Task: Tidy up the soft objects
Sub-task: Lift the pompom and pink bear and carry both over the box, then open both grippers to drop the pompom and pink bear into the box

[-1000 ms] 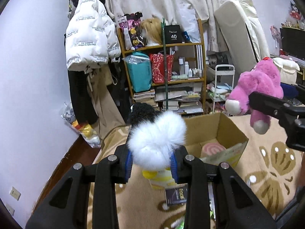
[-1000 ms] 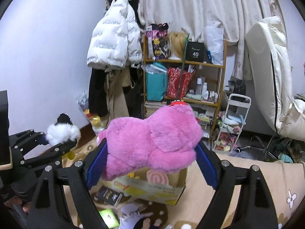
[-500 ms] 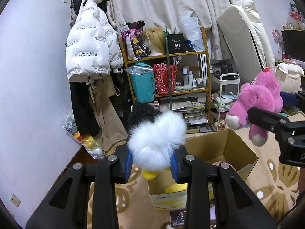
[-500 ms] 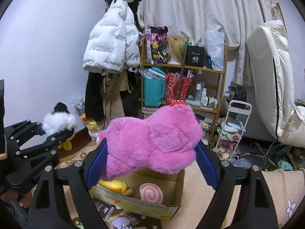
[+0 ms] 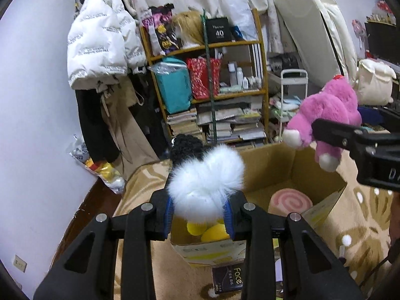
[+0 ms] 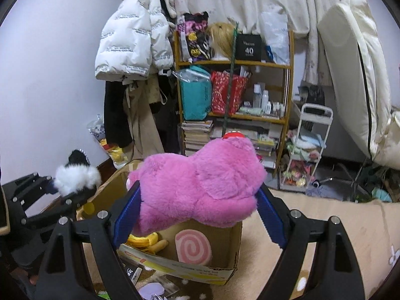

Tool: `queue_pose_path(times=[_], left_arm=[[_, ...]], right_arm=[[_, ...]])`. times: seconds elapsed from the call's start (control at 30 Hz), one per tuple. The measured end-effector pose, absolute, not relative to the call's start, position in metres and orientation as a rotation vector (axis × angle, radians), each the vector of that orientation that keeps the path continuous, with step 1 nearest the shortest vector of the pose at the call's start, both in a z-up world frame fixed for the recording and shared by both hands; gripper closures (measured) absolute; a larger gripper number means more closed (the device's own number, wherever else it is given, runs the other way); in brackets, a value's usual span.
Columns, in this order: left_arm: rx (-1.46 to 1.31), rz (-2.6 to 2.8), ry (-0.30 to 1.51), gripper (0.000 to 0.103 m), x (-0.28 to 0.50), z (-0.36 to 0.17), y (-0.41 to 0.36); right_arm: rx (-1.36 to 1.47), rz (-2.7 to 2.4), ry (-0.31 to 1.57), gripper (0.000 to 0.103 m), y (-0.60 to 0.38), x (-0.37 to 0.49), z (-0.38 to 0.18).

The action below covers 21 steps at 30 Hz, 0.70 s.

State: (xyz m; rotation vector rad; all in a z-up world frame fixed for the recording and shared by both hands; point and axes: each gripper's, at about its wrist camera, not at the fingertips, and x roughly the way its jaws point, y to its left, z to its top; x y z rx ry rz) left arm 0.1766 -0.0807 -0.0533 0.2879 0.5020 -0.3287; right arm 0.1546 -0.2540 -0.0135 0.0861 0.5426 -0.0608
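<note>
A cluttered bedroom fills the background: a wooden shelf unit [image 5: 207, 85] stacked with books, bags and bottles stands against a curtained wall, a white puffer jacket [image 5: 100, 47] hangs to its left, and a pale mattress [image 6: 360, 80] leans upright on the right. On the patterned beige rug [image 5: 362, 227] sits an open cardboard box [image 6: 200, 270], and inside it lie a pink swirl cushion [image 6: 192, 247] and a yellow plush [image 5: 207, 230].

The left gripper [image 5: 200, 215] is clenched on a white fluffy toy [image 5: 205, 187] with a black curly part at its far end. The toy sits squeezed between the blue pads, bulging up and forward beyond the fingertips. It hangs over the near left corner of the box, above the yellow plush.

The right gripper [image 6: 197, 215] grasps a pink plush bear [image 6: 200, 185] with its jaws set wide, one blue pad pressed into each flank of the bear. The body of the bear fills the gap between the fingers and reaches out past them, with a red spot showing at its far end. From the left wrist view the bear [image 5: 327, 117] is seen hanging over the far right edge of the box, its white-tipped paws pointing down and left. Both toys are in the air above the box, well apart from each other, and neither touches the cardboard
</note>
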Motion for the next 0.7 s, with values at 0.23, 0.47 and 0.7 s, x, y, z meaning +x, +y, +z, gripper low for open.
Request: queue_pose_path(times=[0.23,0.47,0.7], left_arm=[[0.265,-0.367,0.569,0.070,0.189,-0.072,-0.084],[0.254,-0.404,0.642,0.069,0.193,-0.077,-0.087],[0.263,-0.393,0.674,0.066,0.196,-0.083,-0.086]], right_arm=[[0.132,-0.052,0.592,0.012,-0.264,0.165,-0.031],[0.191,0.007,0.658,0.012,-0.264,0.173,-0.049],[0.217,0.033,0.686,0.012,-0.263,0.174,-0.058]])
